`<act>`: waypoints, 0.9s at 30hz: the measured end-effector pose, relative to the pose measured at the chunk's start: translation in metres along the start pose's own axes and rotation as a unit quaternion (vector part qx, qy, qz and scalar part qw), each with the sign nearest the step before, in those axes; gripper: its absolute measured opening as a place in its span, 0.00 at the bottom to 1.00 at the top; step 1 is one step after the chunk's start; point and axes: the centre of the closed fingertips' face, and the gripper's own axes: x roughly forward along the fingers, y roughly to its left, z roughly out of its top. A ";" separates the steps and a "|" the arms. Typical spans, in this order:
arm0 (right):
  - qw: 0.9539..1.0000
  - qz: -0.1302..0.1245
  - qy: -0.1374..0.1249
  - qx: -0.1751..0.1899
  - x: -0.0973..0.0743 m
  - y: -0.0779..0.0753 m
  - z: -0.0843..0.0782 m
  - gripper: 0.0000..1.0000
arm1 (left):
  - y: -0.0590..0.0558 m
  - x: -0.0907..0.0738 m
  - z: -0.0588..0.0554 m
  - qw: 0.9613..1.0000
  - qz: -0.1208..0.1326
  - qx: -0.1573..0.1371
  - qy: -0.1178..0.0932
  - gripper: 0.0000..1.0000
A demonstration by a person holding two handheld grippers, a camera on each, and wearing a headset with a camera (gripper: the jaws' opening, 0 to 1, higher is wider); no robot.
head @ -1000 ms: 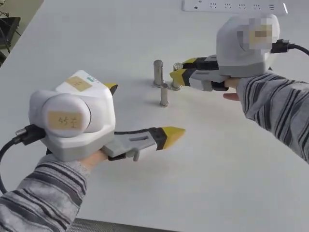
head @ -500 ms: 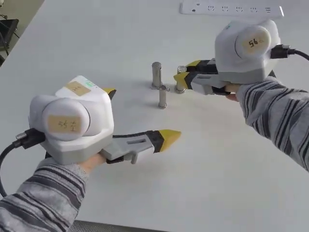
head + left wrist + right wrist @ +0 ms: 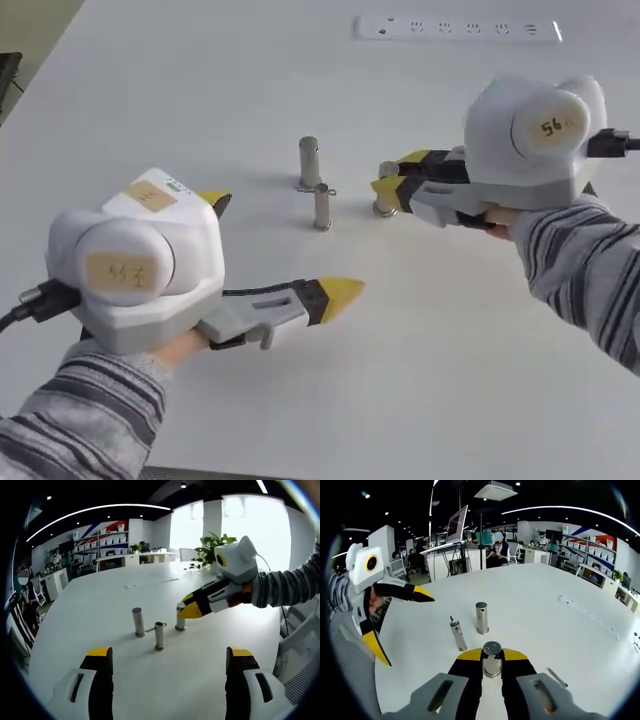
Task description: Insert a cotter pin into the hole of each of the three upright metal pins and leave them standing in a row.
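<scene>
left gripper [image 3: 280, 246]: fingers are spread wide and empty, held back so room is left.
left pin [image 3: 309, 163]: stood upright on the bench [image 3: 450, 330].
middle pin [image 3: 322, 206]: upright nearby; a cotter pin [image 3: 451, 619] seems pushed through its top.
right pin [image 3: 386, 190]: upright, gripped on both sides.
right gripper [image 3: 396, 176]: fingers are closed on the right pin, likely to line it up.

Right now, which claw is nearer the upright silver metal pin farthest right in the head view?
Right. The right claw is closed around that silver metal pin; the left claw is open, back toward the person, well apart from it.
</scene>
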 end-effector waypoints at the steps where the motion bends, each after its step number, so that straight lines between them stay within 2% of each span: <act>1: 1.000 0.001 0.000 0.000 -0.001 0.001 -0.001 0.08 | -0.001 0.000 0.000 1.000 -0.001 0.001 0.000 0.93; 6: 1.000 -0.003 0.008 -0.014 -0.007 0.009 -0.006 0.08 | -0.003 0.000 0.000 1.000 -0.004 0.003 0.001 0.93; 10: 1.000 -0.001 0.001 -0.003 -0.012 0.015 -0.007 0.08 | -0.005 -0.001 0.002 1.000 -0.005 0.002 -0.002 0.93; 21: 1.000 0.008 0.005 -0.001 -0.020 0.035 -0.018 0.08 | -0.008 -0.005 0.001 1.000 -0.007 -0.003 -0.003 0.92; 27: 1.000 0.009 0.000 -0.003 -0.024 0.038 -0.020 0.08 | -0.009 -0.007 0.002 1.000 -0.005 -0.005 -0.005 0.92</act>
